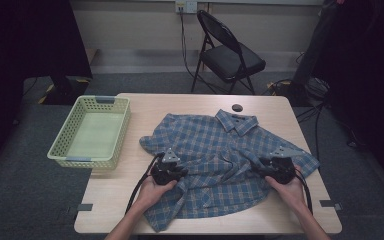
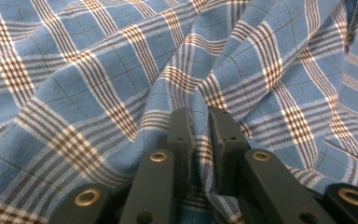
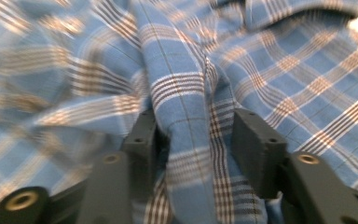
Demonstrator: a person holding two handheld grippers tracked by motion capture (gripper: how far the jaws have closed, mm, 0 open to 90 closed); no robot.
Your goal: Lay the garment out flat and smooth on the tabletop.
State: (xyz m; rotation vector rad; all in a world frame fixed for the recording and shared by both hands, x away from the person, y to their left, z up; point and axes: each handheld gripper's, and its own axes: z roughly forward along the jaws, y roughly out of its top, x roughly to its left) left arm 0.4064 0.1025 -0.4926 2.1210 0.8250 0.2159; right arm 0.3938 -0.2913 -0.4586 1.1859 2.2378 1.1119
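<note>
A blue plaid shirt (image 1: 220,155) lies spread and rumpled across the centre of a pale wooden table (image 1: 130,200), collar toward the top of the frame. At centre left, the left gripper (image 1: 172,170) pinches a narrow fold of the cloth between nearly closed jaws. At centre right, the right gripper (image 1: 272,167) has its jaws parted around a loose ridge of fabric, not pressing it. A pale green basket (image 1: 62,137) sits at the table's left edge.
</note>
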